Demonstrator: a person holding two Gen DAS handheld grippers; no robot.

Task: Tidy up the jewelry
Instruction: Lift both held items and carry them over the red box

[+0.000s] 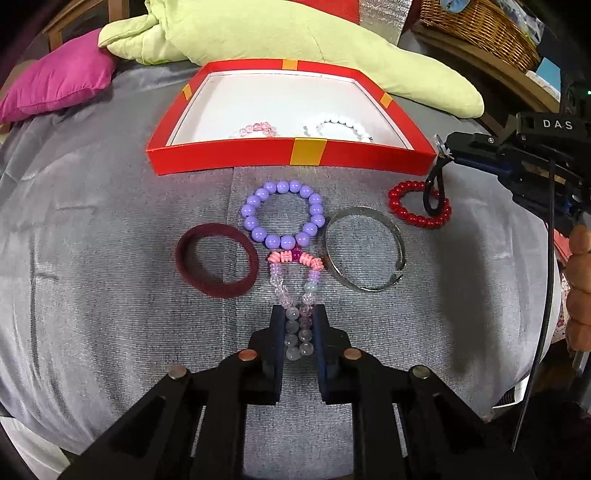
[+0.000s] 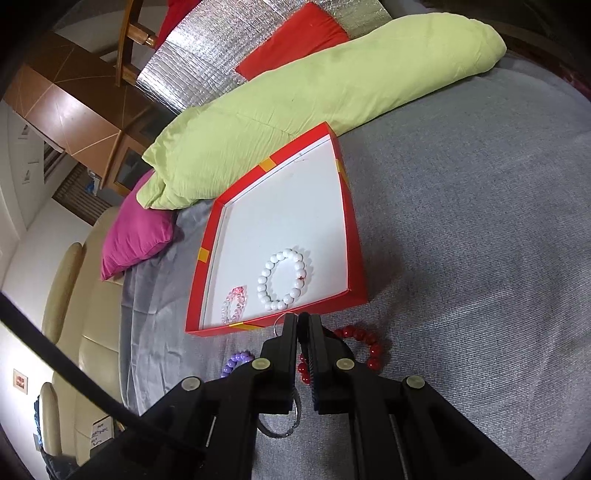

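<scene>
In the left wrist view my left gripper (image 1: 298, 317) is shut on a pastel bead bracelet (image 1: 295, 258) that lies on the grey cover. Beyond it lie a purple bead bracelet (image 1: 282, 216), a maroon hair band (image 1: 216, 264), a silver bangle (image 1: 364, 251) and a red bead bracelet (image 1: 417, 208). My right gripper (image 2: 303, 317) is shut on a black elastic loop (image 1: 432, 195) with a small metal ring, held above the red beads (image 2: 364, 345). The red box (image 2: 354, 229) holds a white bead bracelet (image 2: 282, 280) and a pink one (image 2: 234, 306).
A long green pillow (image 1: 295, 33) lies right behind the box, and a magenta cushion (image 1: 55, 85) sits at the far left. A wicker basket (image 1: 480, 26) stands at the back right. A person's hand (image 1: 578, 288) grips the right tool.
</scene>
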